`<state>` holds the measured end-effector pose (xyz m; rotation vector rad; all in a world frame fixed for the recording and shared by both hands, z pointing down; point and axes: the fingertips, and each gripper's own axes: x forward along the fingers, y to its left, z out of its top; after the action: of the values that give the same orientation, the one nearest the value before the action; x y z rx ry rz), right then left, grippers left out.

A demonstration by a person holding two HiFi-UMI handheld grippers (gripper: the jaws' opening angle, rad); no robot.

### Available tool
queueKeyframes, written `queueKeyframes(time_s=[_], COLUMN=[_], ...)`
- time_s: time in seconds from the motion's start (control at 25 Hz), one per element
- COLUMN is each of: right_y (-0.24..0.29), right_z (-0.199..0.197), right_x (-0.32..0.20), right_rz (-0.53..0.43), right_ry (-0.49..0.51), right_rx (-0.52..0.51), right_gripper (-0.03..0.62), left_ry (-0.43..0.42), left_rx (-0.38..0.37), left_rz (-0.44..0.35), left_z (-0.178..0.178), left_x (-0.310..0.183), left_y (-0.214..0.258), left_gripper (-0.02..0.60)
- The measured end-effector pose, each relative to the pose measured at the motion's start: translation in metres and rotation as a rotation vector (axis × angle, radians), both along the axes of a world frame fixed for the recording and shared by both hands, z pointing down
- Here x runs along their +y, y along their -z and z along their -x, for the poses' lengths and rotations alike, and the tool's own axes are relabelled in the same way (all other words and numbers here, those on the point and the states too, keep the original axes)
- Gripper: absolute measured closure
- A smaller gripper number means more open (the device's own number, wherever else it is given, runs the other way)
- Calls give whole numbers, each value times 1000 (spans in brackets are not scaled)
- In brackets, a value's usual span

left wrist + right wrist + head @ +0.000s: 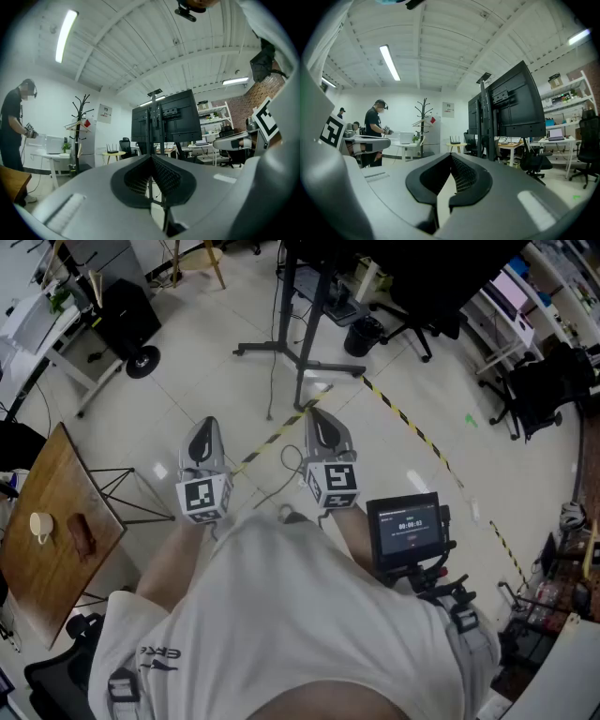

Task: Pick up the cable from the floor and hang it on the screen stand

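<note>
A thin dark cable (pixel 284 462) lies looped on the pale floor between my two grippers and trails back toward my feet. The black screen stand (pixel 302 351) rises just ahead, its legs spread on the floor; its dark screens (pixel 164 119) show in the left gripper view and again as screens (pixel 506 105) in the right gripper view. My left gripper (pixel 208 422) and right gripper (pixel 317 414) are held level side by side, above the floor and short of the stand. The left gripper (pixel 151 157) and the right gripper (pixel 451 157) are both shut, with nothing between the pads.
Yellow-black tape (pixel 412 427) crosses the floor past the stand. A wooden table (pixel 42 568) with a cup (pixel 39 525) stands at the left, office chairs (pixel 534 395) at the right. A person (pixel 14 136) and a coat rack (pixel 79 133) stand further off.
</note>
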<state>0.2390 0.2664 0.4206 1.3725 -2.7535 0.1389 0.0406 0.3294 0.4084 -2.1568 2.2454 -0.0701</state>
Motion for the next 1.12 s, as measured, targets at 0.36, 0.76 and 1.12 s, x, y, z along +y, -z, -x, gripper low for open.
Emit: queueKeyframes(time_s=[0.36, 0.76, 1.12], right_y=[-2, -6, -23], right_z=[-16, -8, 42], right_x=[-56, -104, -187], right_rz=[-37, -19, -19], right_ry=[43, 31, -7], right_rx=[-5, -11, 30], right_gripper=[580, 580, 580], left_ry=[41, 38, -23], left_rx=[-31, -32, -5], left_rz=[-14, -8, -11], left_z=[-24, -12, 37], left_x=[-45, -101, -199], left_y=[1, 2, -18], left_gripper=[580, 580, 580])
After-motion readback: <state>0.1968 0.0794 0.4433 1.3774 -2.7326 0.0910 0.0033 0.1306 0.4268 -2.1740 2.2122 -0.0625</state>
